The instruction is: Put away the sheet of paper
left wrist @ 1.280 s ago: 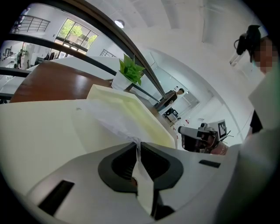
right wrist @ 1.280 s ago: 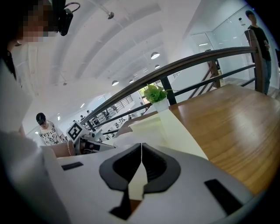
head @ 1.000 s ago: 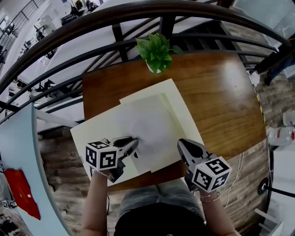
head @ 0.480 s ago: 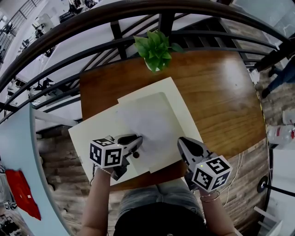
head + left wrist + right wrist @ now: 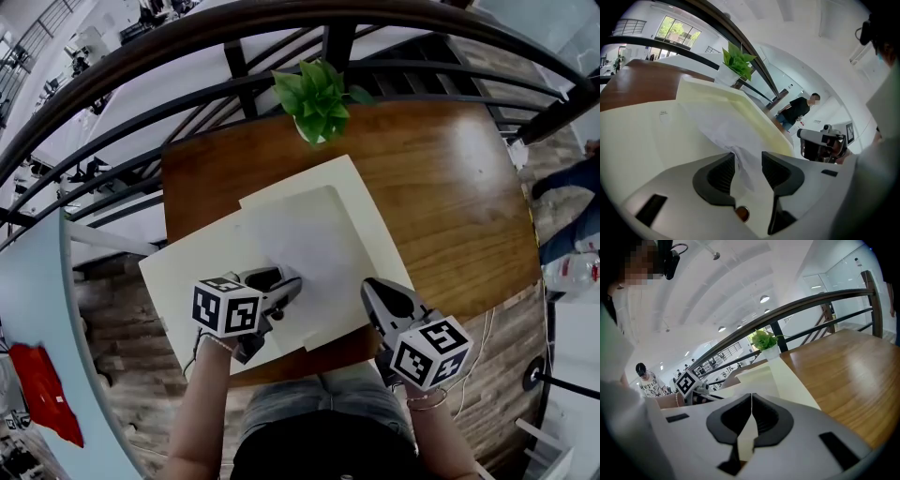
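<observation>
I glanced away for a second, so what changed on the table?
The left gripper slid slightly right over the sheet of paper, and its jaws have just been opening, releasing the sheet, which now lies loose between them. The right gripper stays shut on the cream folder; the plant has not moved.

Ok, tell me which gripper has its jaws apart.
The left gripper: its jaws have just been opening, the edge of the white sheet loose between them. The right gripper is clamped on the cream folder.
</observation>
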`<state>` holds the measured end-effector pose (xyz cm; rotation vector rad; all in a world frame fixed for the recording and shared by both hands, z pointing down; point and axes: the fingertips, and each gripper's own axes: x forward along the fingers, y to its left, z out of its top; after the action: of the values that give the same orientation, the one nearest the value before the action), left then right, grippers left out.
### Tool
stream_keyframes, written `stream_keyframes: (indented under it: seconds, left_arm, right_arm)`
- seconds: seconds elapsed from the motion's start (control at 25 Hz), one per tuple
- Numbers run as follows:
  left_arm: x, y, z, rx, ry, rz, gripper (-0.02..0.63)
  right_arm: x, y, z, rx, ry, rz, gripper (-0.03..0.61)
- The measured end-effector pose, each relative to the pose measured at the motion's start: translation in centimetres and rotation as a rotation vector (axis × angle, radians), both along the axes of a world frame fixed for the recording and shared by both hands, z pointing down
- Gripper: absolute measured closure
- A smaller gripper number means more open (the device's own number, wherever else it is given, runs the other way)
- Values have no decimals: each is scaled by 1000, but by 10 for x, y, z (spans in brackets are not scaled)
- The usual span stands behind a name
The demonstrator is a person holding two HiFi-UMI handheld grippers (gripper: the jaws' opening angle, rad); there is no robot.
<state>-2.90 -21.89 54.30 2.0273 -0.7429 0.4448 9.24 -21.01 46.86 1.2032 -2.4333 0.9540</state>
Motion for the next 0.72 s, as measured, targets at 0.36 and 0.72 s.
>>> stream_keyframes:
  seconds: [0.36,0.72]
  left_arm:
    - [8,3,14,-15,-74,19,404]
    - [10,0,17,-2,-116,25,387]
  right_arm:
    - [1,0,1,0,1,4,551]
    - [1,3,1,-2,-2,7,551]
